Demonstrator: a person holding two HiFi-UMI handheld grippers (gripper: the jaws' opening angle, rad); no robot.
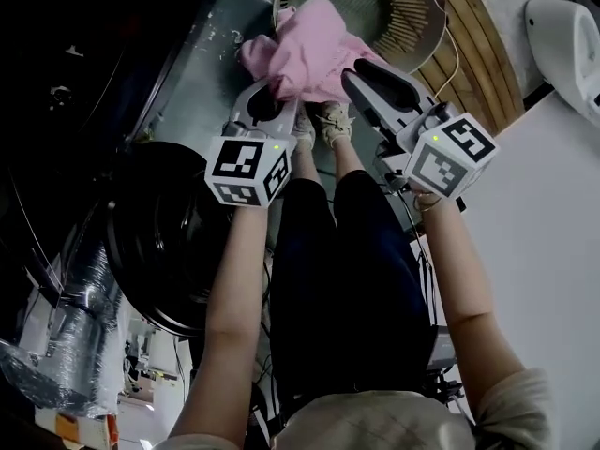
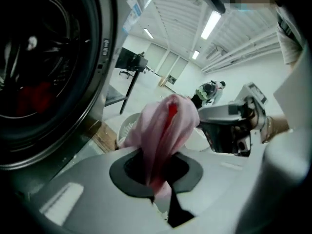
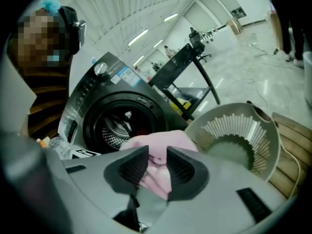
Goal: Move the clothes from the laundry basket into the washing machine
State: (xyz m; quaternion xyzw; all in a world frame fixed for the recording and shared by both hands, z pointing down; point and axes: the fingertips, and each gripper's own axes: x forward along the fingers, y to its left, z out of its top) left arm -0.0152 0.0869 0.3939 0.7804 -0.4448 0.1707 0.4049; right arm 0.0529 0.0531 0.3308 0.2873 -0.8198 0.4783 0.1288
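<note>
- Lift-out step: both my grippers have the crumpled pink cloth garment (image 1: 309,59), which is up just above the round beige slatted plastic laundry basket (image 1: 417,22).
- Left gripper (image 1: 274,94): fingers nearly together, pinching a fold of it.
- Right gripper (image 1: 361,75): fingers a little apart with cloth bunched between them, so it looks like a grip to me.
- Next, I reckon: swing it over to the dark front-loading washing machine (image 1: 159,232), get it well inside the drum, then let go.
</note>
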